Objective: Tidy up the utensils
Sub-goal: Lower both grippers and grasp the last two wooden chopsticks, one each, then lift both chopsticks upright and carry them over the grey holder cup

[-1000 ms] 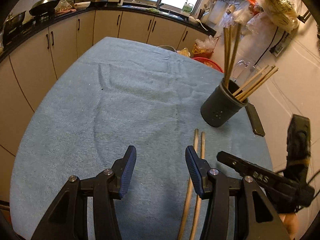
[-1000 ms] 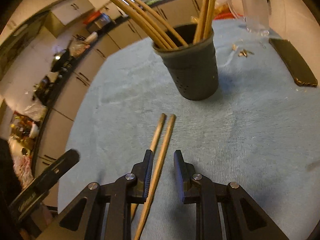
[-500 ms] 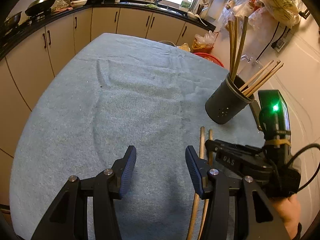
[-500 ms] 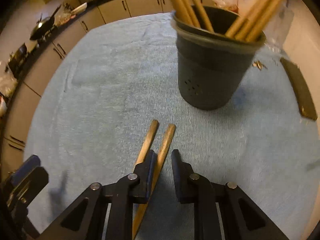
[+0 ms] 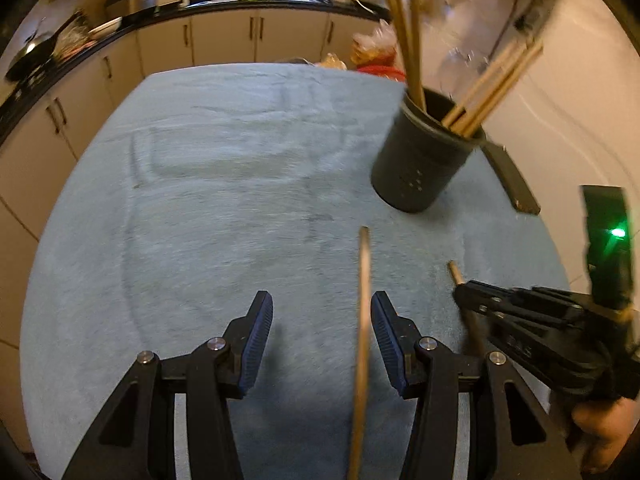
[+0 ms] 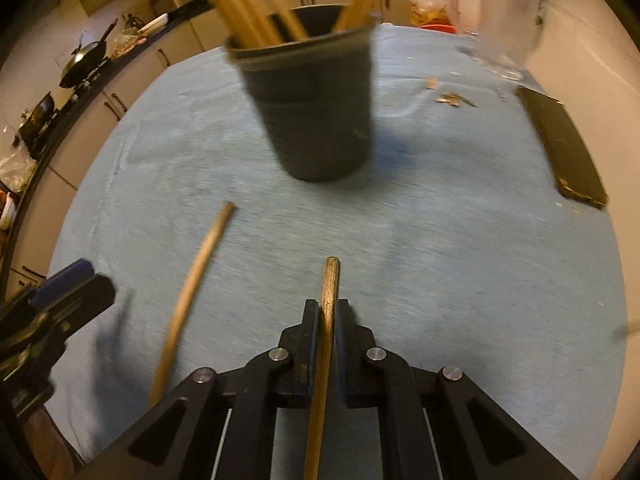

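One chopstick (image 6: 326, 320) clamped in right gripper (image 6: 327, 312), bare cloth (image 6: 460, 260) ahead.

You have a pale blue cloth (image 6: 460, 240) covering the table. On it, near the wall, lies a flat dark slab (image 6: 562, 148), and a clear glass jug (image 6: 496, 28) stands just beyond it, with small crumbs (image 6: 452, 98) scattered nearby. Cream cabinets (image 5: 224, 40) line the back, a wok (image 6: 86, 60) on the counter.
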A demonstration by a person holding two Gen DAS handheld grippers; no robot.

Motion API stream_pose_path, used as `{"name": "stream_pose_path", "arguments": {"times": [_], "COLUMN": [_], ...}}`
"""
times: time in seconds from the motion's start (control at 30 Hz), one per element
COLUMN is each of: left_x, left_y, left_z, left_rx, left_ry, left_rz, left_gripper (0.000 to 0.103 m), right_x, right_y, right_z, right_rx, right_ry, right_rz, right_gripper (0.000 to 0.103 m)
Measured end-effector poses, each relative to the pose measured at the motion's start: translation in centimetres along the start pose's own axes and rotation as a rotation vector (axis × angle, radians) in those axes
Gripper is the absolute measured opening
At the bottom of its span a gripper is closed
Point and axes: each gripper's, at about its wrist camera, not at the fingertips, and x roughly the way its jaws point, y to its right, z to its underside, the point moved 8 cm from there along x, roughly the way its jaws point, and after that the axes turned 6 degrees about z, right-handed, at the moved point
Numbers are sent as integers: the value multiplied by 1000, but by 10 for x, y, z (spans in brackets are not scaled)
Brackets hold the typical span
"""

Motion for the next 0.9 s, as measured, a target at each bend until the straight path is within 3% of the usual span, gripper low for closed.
{"name": "stream_pose_path", "arguments": {"times": [0.23, 0.33, 0.37, 0.43, 0.6, 0.7, 0.8, 0.9], "left_x": [48, 59, 64, 66, 69, 70, 69, 56], "left_y": [21, 24, 26, 28, 32, 36, 35, 32], "left_z": [-16, -18, -18, -19, -21, -24, -25, -32], "left_rx": [51, 66, 81, 106, 120, 128, 113, 56], "left_ry": [-88, -111, -125, -114, -112, -107, -102, -42], "left_rz": [-20, -50, -77, -135, -160, -156, -165, -105], "left_gripper": [49, 38, 28, 23, 19, 8, 7, 7], "right_x": [-6, -8, -8, -10, -8, -10, -6, -7], "right_y": [23, 31, 32, 34, 30, 22, 16, 14], "right_z": [6, 8, 8, 8, 6, 6, 4, 4], "right_rx": [30, 46, 49, 42, 17, -19, -53, -50], "right_ry": [11, 14, 17, 22, 13, 5, 10, 14], "right_rz": [-26, -50, -56, -58, -44, -11, 14, 19], "right_gripper": [10, 10, 10, 10, 11, 11, 12, 10]}}
